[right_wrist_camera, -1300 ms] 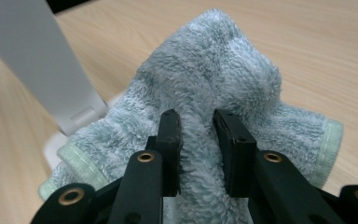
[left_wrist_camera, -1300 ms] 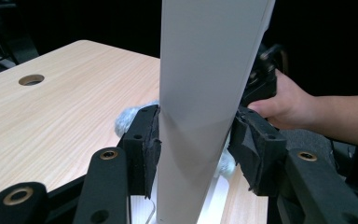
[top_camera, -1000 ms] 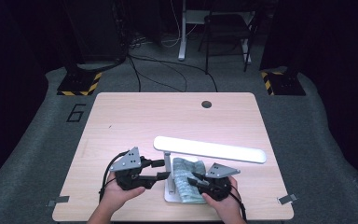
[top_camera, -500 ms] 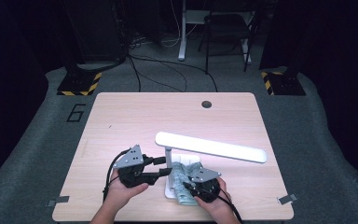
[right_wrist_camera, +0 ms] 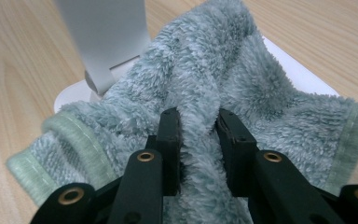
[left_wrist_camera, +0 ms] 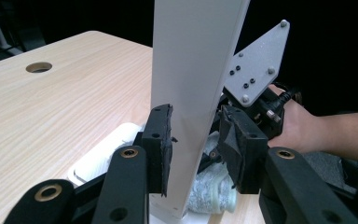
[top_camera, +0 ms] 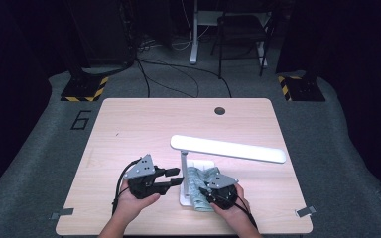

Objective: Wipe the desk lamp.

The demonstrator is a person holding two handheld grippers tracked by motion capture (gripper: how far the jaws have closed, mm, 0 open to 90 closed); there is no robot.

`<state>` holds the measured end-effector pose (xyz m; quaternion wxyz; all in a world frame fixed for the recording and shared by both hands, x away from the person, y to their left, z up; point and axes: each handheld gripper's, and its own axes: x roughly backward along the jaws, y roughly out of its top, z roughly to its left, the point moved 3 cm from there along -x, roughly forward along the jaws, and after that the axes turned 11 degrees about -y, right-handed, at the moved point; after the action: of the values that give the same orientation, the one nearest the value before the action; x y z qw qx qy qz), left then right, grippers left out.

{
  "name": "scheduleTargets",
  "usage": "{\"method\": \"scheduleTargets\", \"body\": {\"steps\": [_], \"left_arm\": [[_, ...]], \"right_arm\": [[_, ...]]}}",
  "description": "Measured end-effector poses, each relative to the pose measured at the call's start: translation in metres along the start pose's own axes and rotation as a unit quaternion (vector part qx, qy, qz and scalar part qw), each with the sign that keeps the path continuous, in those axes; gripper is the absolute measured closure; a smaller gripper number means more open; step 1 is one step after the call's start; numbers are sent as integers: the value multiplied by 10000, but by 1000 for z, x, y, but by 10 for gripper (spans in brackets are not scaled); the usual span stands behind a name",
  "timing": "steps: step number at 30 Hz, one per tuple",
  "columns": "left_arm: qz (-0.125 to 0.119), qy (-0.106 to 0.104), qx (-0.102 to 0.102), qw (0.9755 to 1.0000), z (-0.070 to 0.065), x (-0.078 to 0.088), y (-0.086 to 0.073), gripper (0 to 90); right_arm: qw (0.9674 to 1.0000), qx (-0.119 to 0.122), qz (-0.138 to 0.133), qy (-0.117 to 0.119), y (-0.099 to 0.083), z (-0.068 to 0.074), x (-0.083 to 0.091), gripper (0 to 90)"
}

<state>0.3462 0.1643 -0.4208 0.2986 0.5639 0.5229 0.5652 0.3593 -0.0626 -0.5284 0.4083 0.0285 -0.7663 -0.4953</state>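
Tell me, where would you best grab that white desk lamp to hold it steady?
Probably by its upright post, low down, coming in level from the left. It is a flat, narrow slab that fits between two jaws. The left gripper already straddles it there, jaws just closing. The base lies under the towel, pinched by the right gripper.

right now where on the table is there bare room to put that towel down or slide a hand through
Bare wood runs across the table's far half, between the round hole and the lamp's head, and down its left side beyond the left gripper. The right end past the lamp head is also free. It is crowded near the front: lamp post, towel on the base, right gripper.
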Motion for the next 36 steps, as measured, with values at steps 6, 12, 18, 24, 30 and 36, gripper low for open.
{"method": "scheduleTargets", "body": {"steps": [6,12,18,24,30,36], "left_arm": [[-42,99,90,9999,5,4,-4,640],[17,211,116,9997,8,1,-6,615],[127,221,89,9996,9,-3,-9,614],[109,258,150,9995,13,-5,-11,614],[179,235,139,9995,15,-6,-13,614],[206,236,130,9994,17,-7,-15,611]], "right_arm": [[9997,-183,-109,74,2,-3,6,746],[9954,-589,-708,268,16,-8,33,759],[9873,-1076,-934,696,25,-12,48,758],[9903,-961,-494,872,20,2,21,717],[9952,-667,-337,634,16,12,5,681],[9976,-366,-214,539,13,14,0,749]]}}
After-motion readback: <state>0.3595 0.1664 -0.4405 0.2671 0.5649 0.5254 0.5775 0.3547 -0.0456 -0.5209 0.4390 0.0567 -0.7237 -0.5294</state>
